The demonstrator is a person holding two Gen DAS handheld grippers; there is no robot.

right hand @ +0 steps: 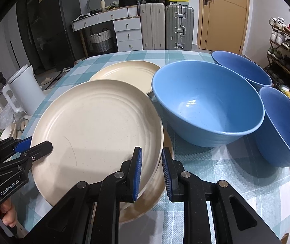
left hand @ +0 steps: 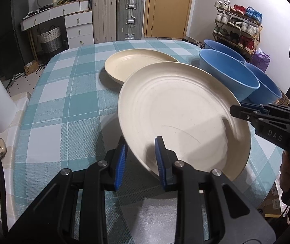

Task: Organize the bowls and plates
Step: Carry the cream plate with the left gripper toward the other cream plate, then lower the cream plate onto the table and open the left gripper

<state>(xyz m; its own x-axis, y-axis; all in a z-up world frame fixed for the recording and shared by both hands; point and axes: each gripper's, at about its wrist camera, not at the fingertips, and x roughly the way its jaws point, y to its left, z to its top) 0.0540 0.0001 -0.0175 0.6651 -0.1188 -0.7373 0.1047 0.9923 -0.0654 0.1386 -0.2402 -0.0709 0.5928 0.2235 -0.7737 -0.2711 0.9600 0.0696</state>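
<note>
Checked tablecloth (left hand: 63, 105) spreads under my tongs. My left gripper (left hand: 140, 160) and right gripper (right hand: 151, 170) each pinch a rim of the near cream plate (right hand: 96, 126), tilted above another plate (right hand: 145, 207). Beyond lie a third plate (left hand: 136, 65) and three blue bowls (right hand: 204, 103).

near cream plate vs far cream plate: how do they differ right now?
Pose: the near plate is tilted, its left edge raised; the far plate lies flat on the checked tablecloth.
Contact: the left tool and right tool each straddle the near plate's rim; nothing touches the far plate.
Shared: cream colour, round, concentric ridges.
</note>
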